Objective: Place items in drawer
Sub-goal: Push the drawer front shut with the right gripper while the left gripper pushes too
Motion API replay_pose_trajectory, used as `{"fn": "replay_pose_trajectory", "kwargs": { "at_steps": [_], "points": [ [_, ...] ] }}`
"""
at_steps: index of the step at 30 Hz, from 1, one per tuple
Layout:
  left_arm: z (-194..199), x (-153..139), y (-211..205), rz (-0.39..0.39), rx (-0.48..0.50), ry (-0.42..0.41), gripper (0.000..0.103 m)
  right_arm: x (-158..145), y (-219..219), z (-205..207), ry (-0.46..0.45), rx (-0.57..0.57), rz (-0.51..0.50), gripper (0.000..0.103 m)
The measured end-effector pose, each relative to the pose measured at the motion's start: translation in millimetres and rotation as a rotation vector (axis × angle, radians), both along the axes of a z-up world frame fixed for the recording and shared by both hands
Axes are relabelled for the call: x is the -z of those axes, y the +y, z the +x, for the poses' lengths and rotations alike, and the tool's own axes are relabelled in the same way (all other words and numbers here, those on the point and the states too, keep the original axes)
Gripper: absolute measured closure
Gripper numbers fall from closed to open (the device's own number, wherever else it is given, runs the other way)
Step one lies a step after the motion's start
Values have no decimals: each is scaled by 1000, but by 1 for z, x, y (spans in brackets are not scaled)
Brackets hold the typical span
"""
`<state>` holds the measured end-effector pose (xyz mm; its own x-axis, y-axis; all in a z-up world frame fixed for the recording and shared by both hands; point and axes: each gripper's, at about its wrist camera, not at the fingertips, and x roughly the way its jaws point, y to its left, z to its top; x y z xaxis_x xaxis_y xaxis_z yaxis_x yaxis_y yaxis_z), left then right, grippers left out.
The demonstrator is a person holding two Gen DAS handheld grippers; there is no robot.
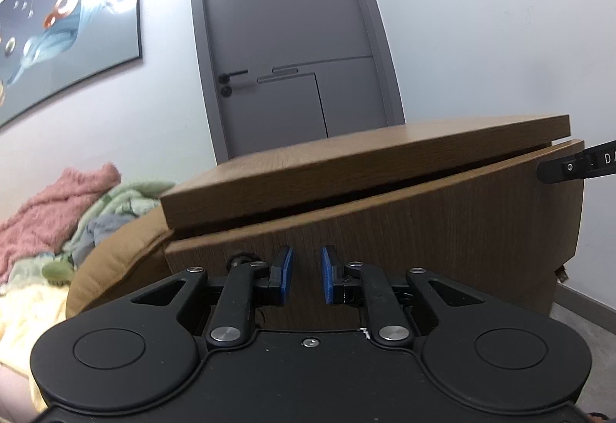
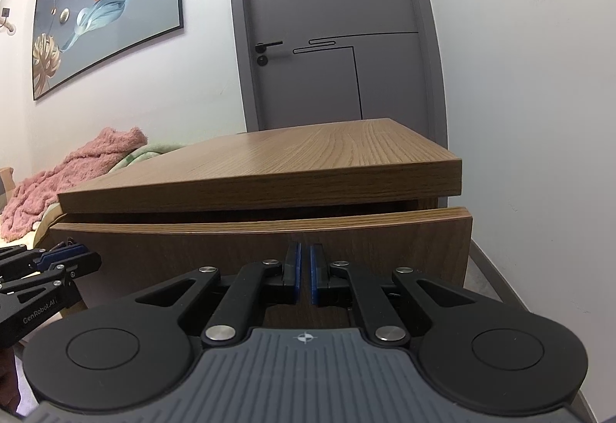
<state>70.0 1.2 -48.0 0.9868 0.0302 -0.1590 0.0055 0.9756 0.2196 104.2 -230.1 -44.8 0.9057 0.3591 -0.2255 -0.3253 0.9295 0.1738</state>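
Both your left tool and right tool are clenched on nothing, so hook the stiff, heavy wooden drawer by its top edge.

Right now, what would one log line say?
left gripper: shut, empty | right gripper: shut, empty | brown wooden drawer front: slightly ajar, both grippers facing it

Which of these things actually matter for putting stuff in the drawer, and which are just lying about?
For the job:
drawer front, slightly open
left gripper, empty
right gripper, empty

Just there:
pink blanket
green blanket
grey door
wall picture
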Motion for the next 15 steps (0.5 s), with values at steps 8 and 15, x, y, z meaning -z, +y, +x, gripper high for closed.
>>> {"fn": "replay_pose_trajectory", "kwargs": {
  "at_steps": [8, 15],
  "points": [
    [6, 3, -9, 20, 8, -29, 74, 2, 4, 11, 4, -22, 2, 98],
    [4, 6, -13, 47, 0, -77, 68, 1, 2, 12, 10, -35, 10, 98]
  ]
}}
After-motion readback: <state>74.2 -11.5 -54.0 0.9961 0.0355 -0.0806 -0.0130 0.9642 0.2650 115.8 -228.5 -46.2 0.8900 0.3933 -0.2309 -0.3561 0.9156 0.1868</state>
